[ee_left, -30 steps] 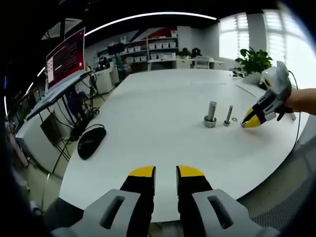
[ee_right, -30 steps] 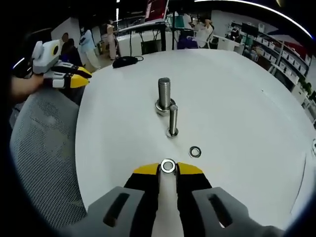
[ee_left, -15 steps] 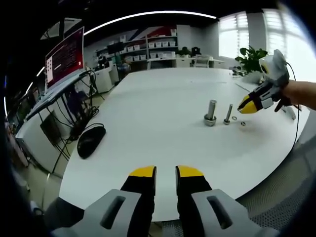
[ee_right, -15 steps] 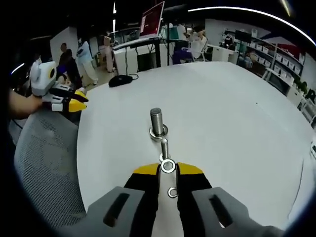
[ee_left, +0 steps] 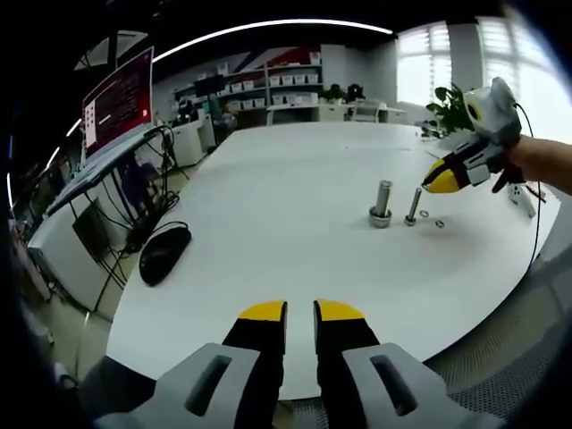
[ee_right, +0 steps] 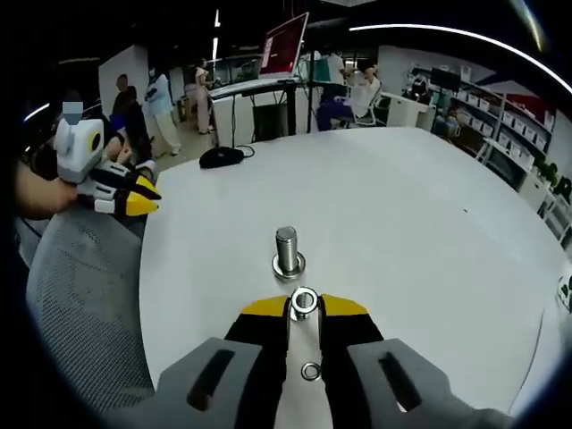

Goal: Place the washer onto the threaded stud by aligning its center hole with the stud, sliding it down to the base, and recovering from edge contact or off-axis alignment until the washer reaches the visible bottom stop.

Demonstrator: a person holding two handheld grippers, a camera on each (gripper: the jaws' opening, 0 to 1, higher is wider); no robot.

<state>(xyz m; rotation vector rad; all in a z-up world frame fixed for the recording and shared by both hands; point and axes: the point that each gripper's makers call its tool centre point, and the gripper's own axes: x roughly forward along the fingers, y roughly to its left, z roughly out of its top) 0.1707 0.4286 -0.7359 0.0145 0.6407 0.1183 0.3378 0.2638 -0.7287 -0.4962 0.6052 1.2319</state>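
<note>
On the white table a thick bolt stands upright, with a thin threaded stud to its right. Two small loose washers lie just beyond the stud. My right gripper hovers over the stud's top. In the right gripper view it is shut on a steel washer, held flat between the yellow tips. That washer covers the stud beneath. The thick bolt rises just beyond the tips. A loose washer shows between the jaws. My left gripper hangs off the table's near edge, narrowly open, holding nothing.
A black mouse lies near the table's left edge. Beside it a stand carries a red screen and cables. A potted plant stands at the far right. A mesh chair sits below my left gripper, and people stand behind.
My right gripper has lifted the washer off the table and carried it from beside the loose washers to above the thin stud. The gap between my left jaws has narrowed a little.
</note>
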